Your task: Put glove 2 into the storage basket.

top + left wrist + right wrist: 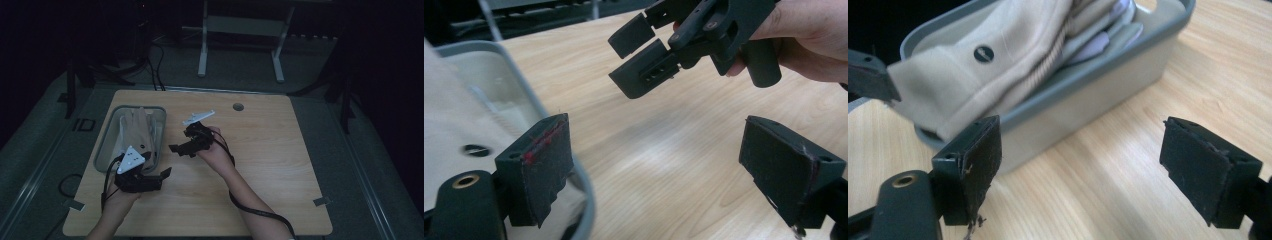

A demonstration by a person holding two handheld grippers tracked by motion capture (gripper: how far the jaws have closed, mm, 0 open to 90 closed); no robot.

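A grey plastic bin (106, 146) stands on the left part of the wooden table (270, 150). It holds folded beige cloth (136, 131) with a small dark round mark on it. My left gripper (161, 175) is just in front of the bin's near right corner, open and empty, jaws pointing right. My right gripper (182, 140) hovers right of the bin, open and empty, jaws toward it. In the left gripper view the left gripper (664, 175) faces bare wood, with the right gripper (649, 55) above and the bin (526, 97) at its left. The right gripper (1090, 170) faces the bin (1088, 100) and the cloth (998, 55).
A round cable hole (238, 106) sits near the table's far edge. Beyond the table stands a white metal frame (202, 55) on the dark floor, with black cables (155, 70) beside it. The right gripper's cable (260, 212) trails along the forearm.
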